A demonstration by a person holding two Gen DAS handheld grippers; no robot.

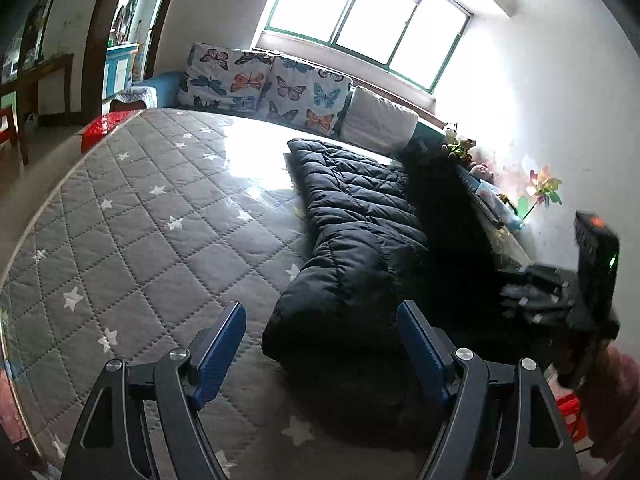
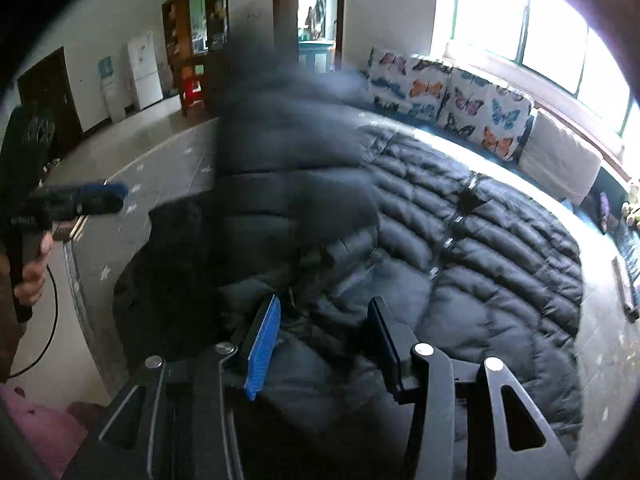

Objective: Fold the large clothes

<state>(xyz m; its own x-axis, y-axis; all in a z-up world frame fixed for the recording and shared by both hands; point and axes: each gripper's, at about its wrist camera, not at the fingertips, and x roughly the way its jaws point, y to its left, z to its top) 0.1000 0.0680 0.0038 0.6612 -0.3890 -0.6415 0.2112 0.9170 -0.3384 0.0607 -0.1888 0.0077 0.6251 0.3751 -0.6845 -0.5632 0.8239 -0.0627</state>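
A large black quilted puffer coat (image 1: pixel 352 216) lies on the grey star-patterned mattress (image 1: pixel 160 216). My left gripper (image 1: pixel 320 312) is open and empty, low over the mattress just before the coat's near end. In the right wrist view the coat (image 2: pixel 480 248) lies spread out, and a part of it (image 2: pixel 288 168) is raised and blurred. My right gripper (image 2: pixel 324 308) is open, its blue pads (image 2: pixel 262 344) apart just above the coat's near folds. The left gripper (image 2: pixel 100 198) shows at the left of that view, and the right gripper's body (image 1: pixel 592 268) at the right edge of the left view.
Butterfly-print cushions (image 1: pixel 264 84) and a white pillow (image 1: pixel 376 120) line the far edge under the window. Soft toys and a pinwheel (image 1: pixel 540 190) stand along the right wall. The mattress edge (image 1: pixel 40 208) drops to the floor at left. A fridge (image 2: pixel 144 72) stands beyond.
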